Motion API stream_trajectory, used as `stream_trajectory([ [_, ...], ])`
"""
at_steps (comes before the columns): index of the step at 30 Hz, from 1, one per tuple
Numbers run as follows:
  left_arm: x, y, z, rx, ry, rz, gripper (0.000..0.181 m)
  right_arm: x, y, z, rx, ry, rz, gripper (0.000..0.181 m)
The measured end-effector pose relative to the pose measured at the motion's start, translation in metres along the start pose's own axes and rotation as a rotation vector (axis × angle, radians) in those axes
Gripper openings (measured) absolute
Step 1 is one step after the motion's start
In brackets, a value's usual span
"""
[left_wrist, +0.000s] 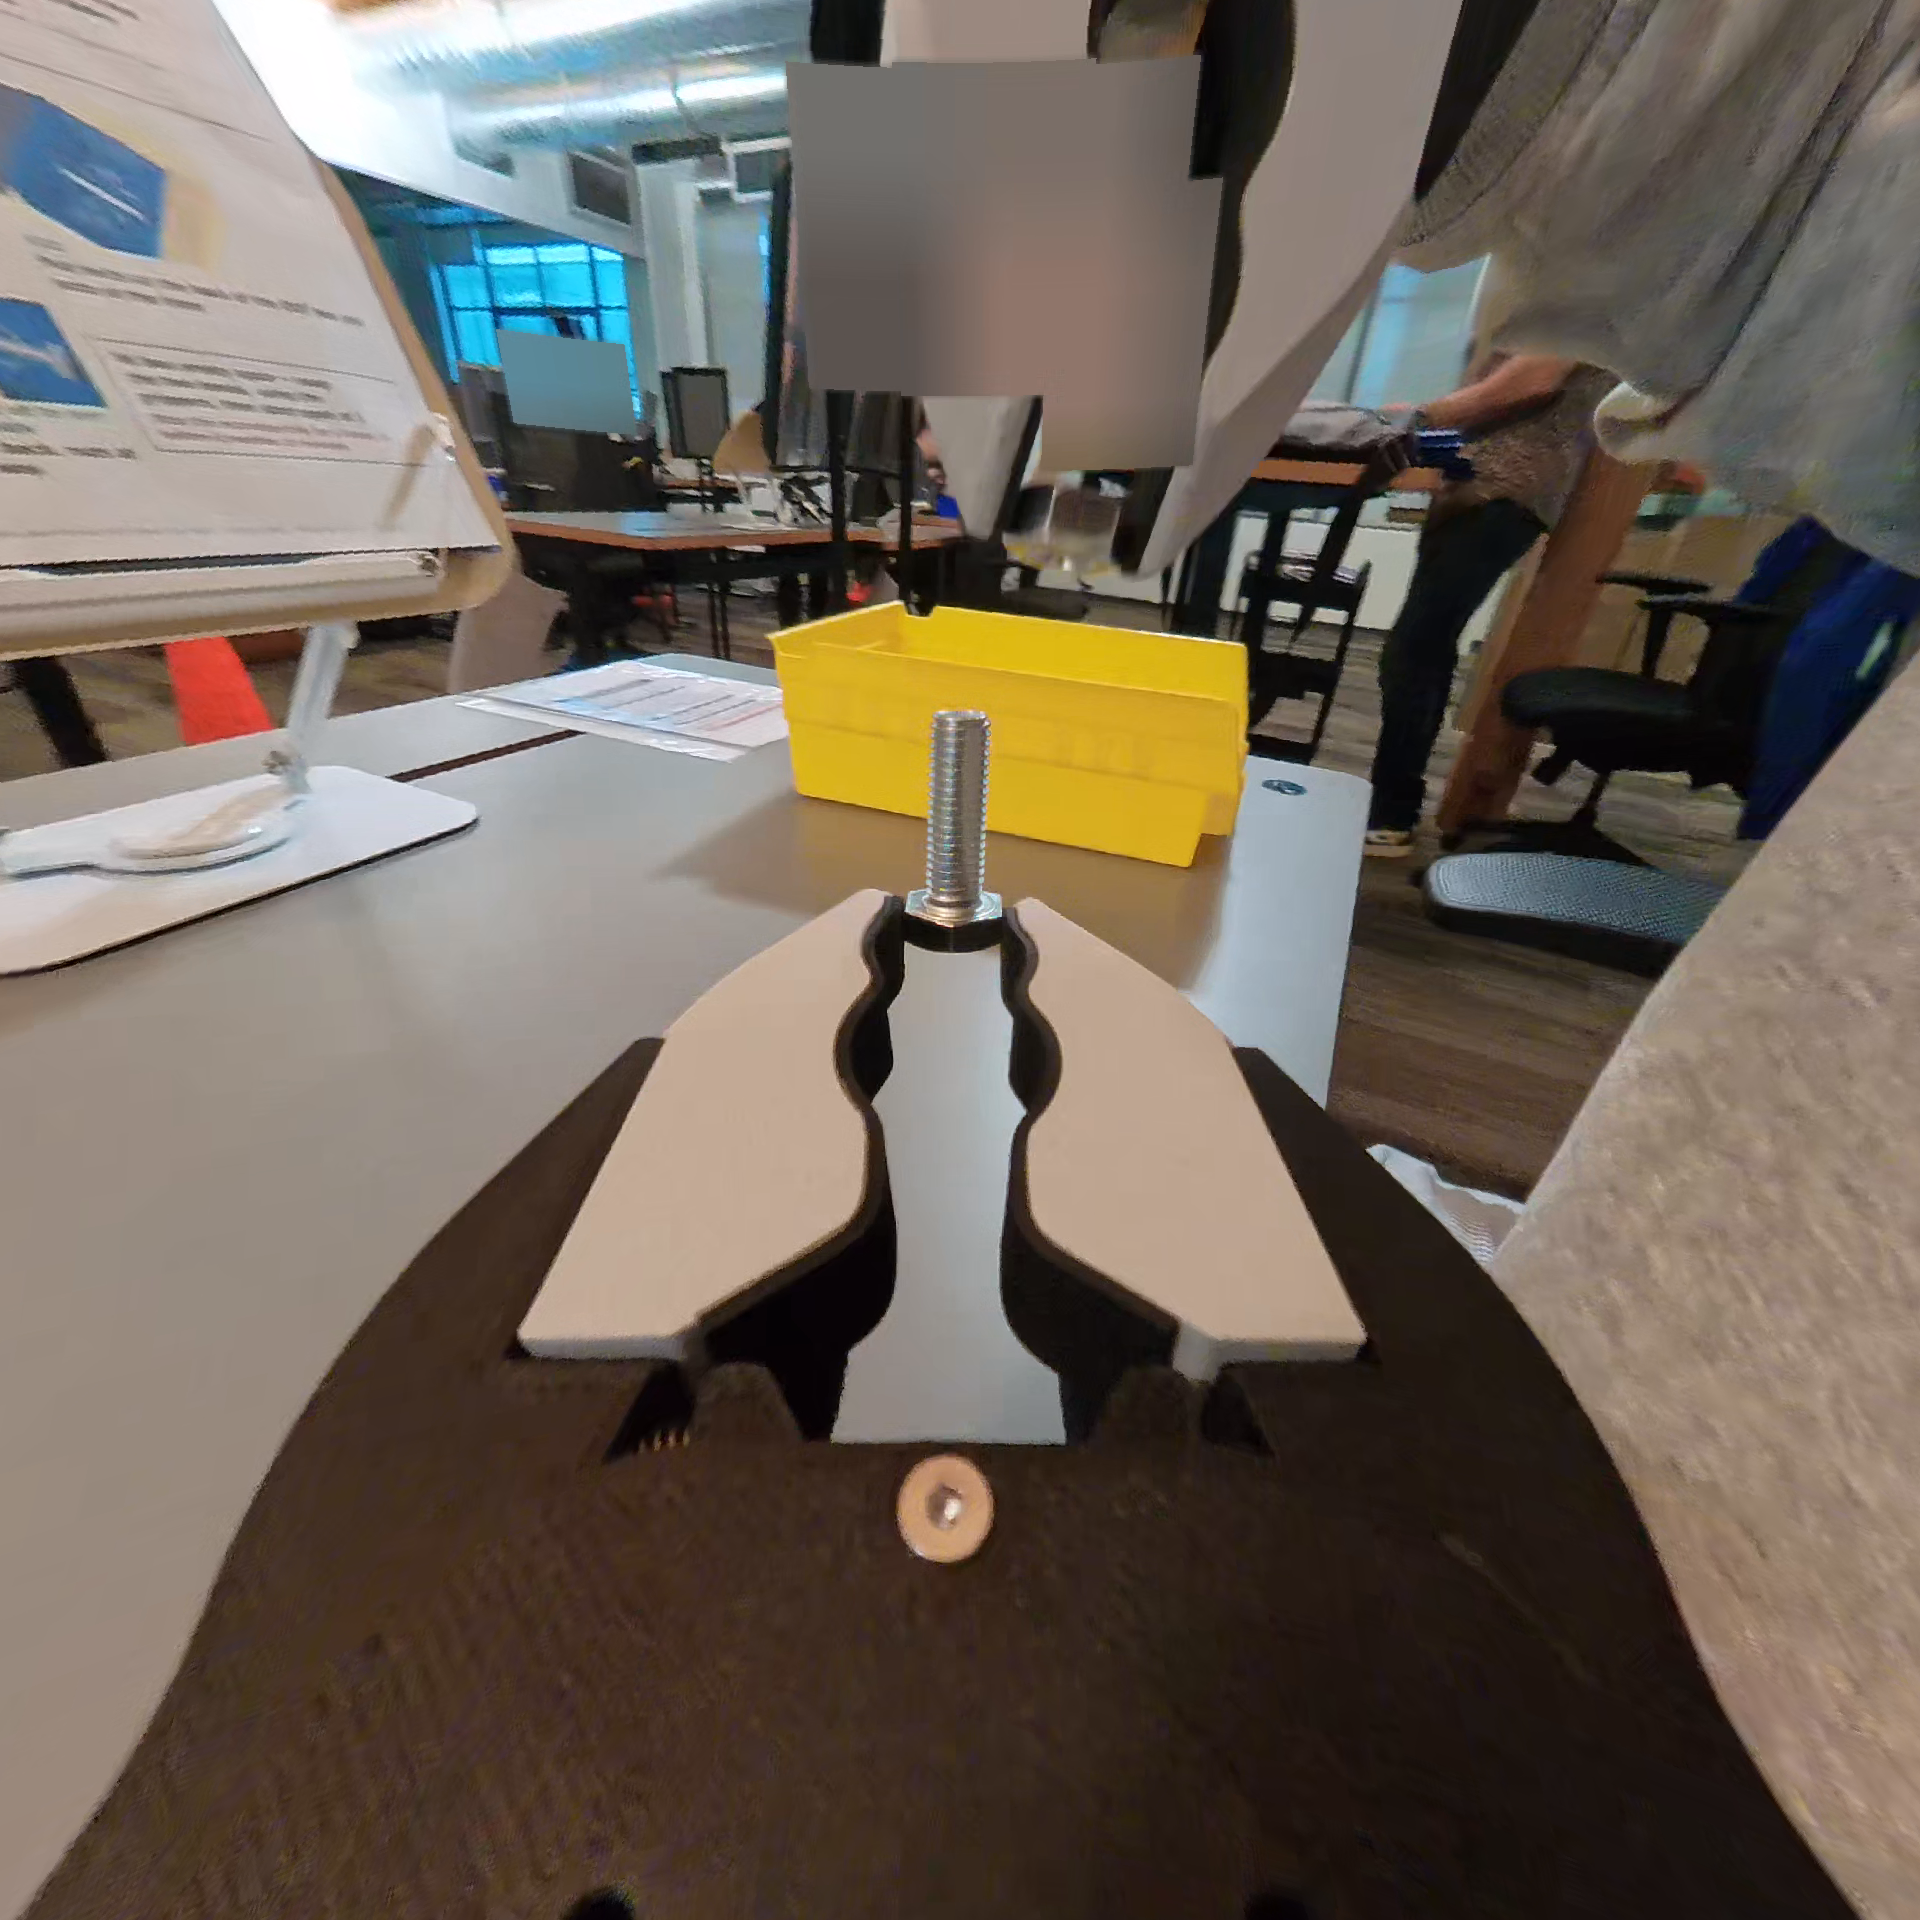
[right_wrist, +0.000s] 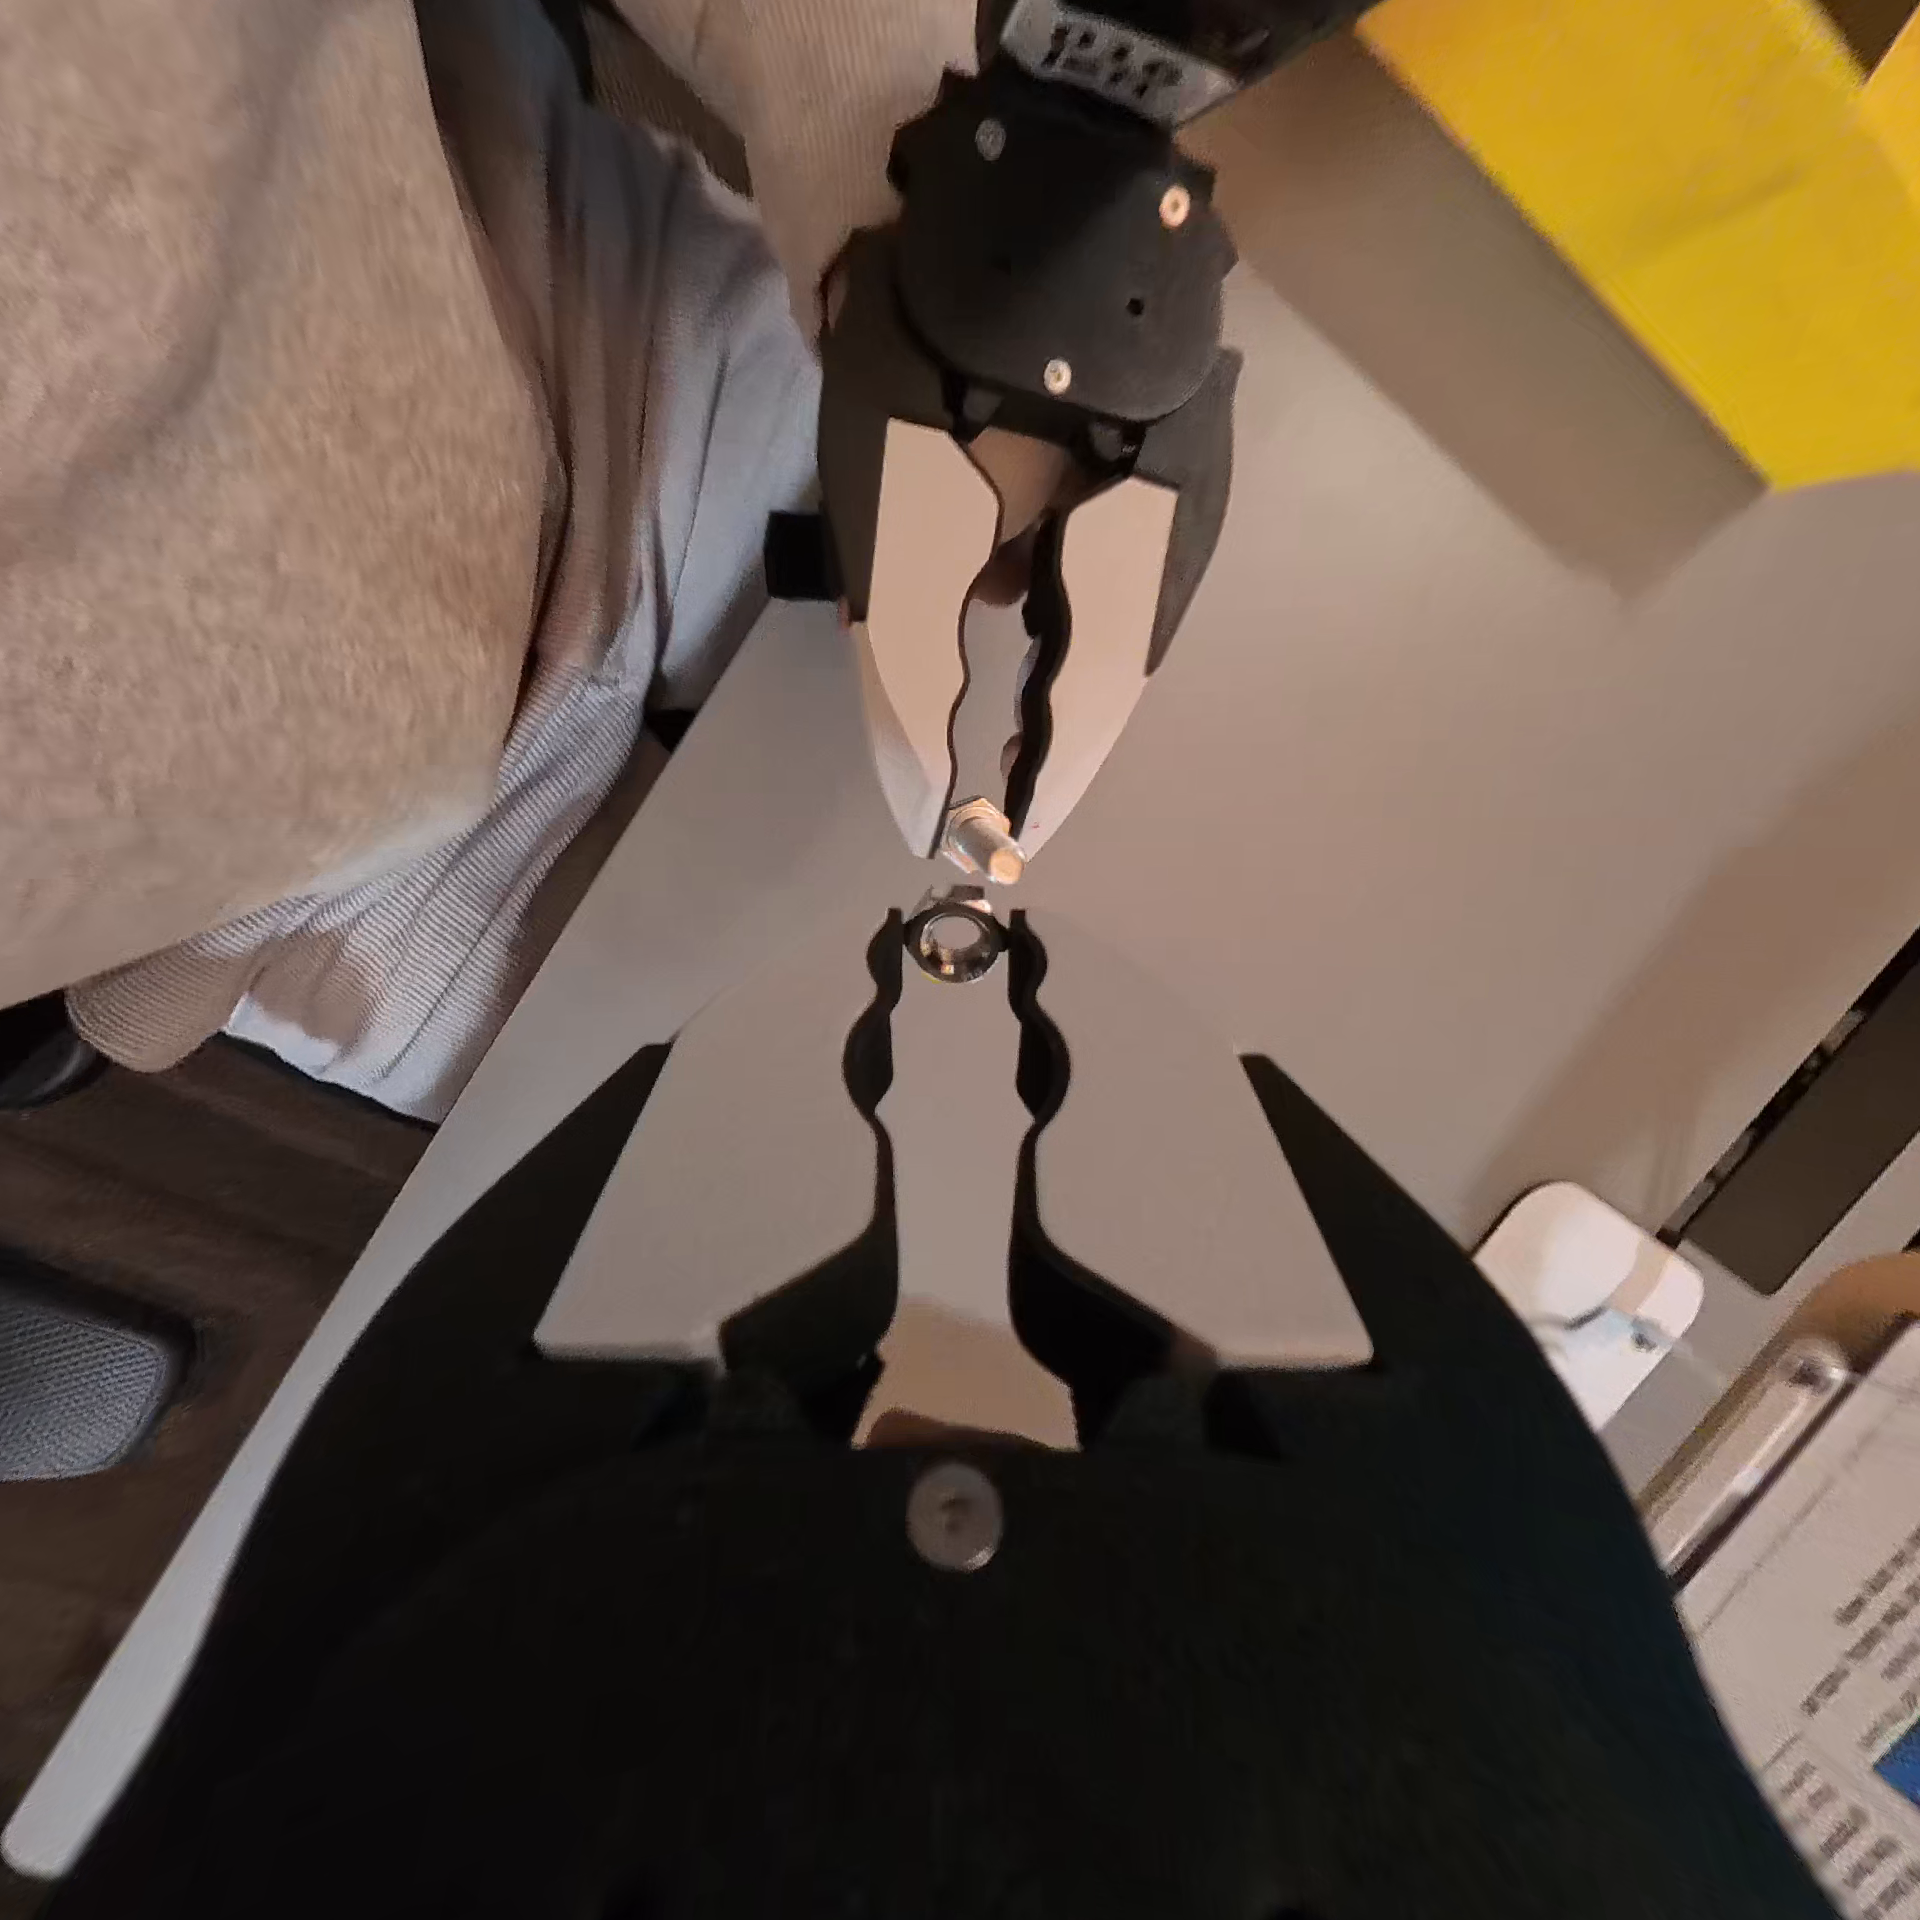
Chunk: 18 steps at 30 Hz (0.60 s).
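My left gripper (left_wrist: 951, 920) is shut on the hex head of a silver bolt (left_wrist: 958, 805), whose threaded shaft stands straight up above the grey table (left_wrist: 416, 1039). My right gripper (right_wrist: 951, 940) is shut on a silver hex nut (right_wrist: 951, 954), seen with its hole facing the camera. In the right wrist view the left gripper (right_wrist: 987, 831) comes in from above, and the bolt (right_wrist: 987, 847) points toward the nut with its tip just short of it. A small gap shows between the bolt tip and the nut.
A yellow plastic bin (left_wrist: 1013, 717) stands on the table behind the bolt. A document stand (left_wrist: 208, 416) on a white base (left_wrist: 229, 842) is at the left. A person in a grey sweater (right_wrist: 260, 416) is close by. Office chairs (left_wrist: 1621, 717) and desks lie beyond. The tips of one gripper are about 6 cm away from the tips of the other.
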<state>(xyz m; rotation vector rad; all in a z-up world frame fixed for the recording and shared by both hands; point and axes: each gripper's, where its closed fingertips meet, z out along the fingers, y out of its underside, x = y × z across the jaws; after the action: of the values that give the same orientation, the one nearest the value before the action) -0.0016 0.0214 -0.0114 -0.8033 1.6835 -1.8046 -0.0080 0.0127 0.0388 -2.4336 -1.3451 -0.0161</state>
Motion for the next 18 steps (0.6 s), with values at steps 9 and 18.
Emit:
stream_trajectory([
  [9, 0.014, 0.007, 0.029, -0.033, 0.170, -0.004, 0.018, -0.008, 0.033, 0.015, -0.066, -0.040, 0.075, 0.020],
  [18, 0.017, 0.013, 0.033, -0.064, 0.182, 0.031, 0.018, -0.015, 0.034, 0.021, -0.053, -0.112, 0.027, 0.020],
])
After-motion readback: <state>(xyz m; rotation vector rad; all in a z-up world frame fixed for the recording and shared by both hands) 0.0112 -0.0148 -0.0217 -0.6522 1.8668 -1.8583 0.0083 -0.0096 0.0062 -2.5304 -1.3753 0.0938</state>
